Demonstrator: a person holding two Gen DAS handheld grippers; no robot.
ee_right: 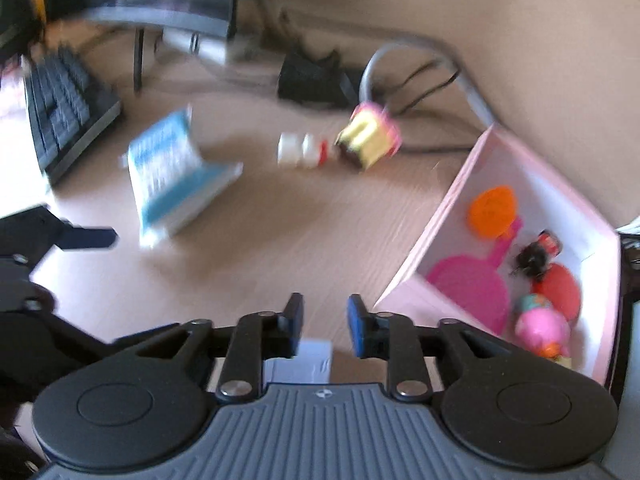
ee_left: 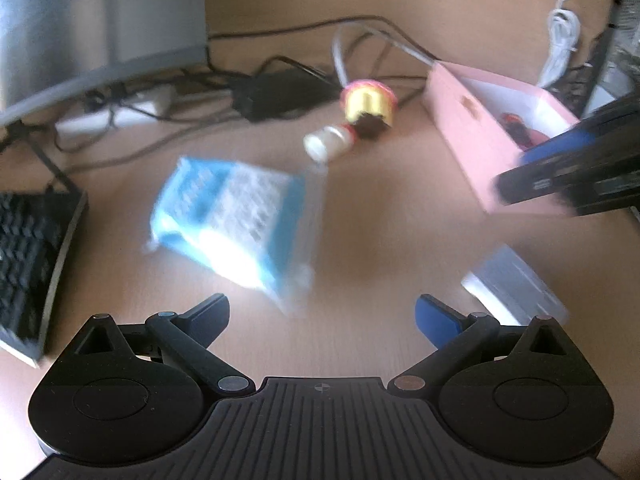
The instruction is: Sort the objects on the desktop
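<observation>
The wooden tabletop [ee_left: 360, 240] carries everything, and the pink box [ee_right: 436, 216] serves as the landmark. A monitor [ee_left: 100, 20] stands far to the left of the pink box, at the back, with a black keyboard [ee_left: 28, 264] in front of it at the left edge. The pink box is open at the top and holds an orange disc [ee_right: 492, 210], a magenta paddle-shaped toy [ee_right: 472, 288], a red ball [ee_right: 560, 284], a small pink figure [ee_right: 540, 328] and a dark blurred item I cannot identify. Left of the pink box, well apart from it, a blue and white packet [ee_left: 228, 220] lies on the wood. A black power adapter [ee_left: 276, 92] with its cables sits behind, left of the box's far end. A flat pale case [ee_left: 516, 284] lies nearer the camera than the pink box. Just left of the box's far corner sits a yellow and pink toy [ee_left: 366, 106], and touching or just beside it, a small white bottle [ee_left: 326, 142] on its side.

The left gripper [ee_left: 322, 316] hovers above bare wood with its jaws wide apart and nothing between them. The right gripper [ee_right: 322, 324] hangs just left of the pink box's near corner, its jaws slightly parted and empty.
</observation>
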